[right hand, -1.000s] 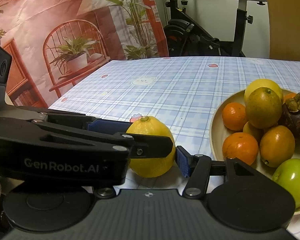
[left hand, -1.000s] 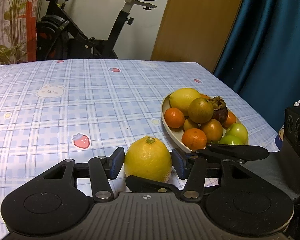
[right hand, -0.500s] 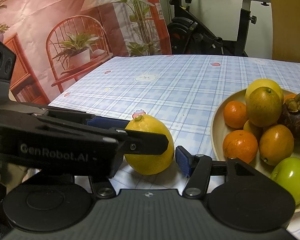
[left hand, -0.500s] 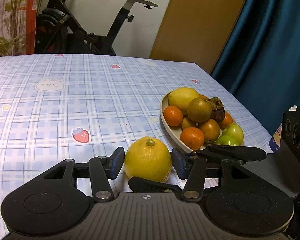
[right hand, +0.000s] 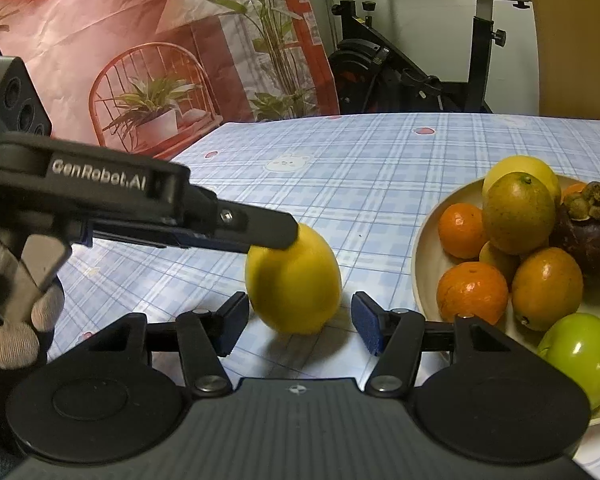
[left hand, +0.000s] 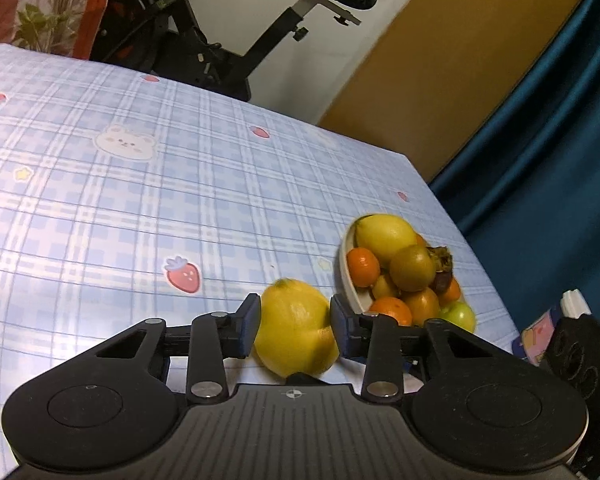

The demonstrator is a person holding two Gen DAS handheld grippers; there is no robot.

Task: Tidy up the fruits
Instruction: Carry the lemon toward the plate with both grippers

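2 tongs | left tongs (left hand: 294, 326) just closed onto lemon (left hand: 296, 330) | right tongs (right hand: 296, 326) apart

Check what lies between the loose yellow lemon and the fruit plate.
Only bare blue checked tablecloth separates the round yellow lemon from the cream plate of fruit; the right wrist view shows this gap best.

One marking is legible — white lettering "GenRobot.AI" on the side of the black plastic left gripper (right hand: 296, 236) — nothing else.
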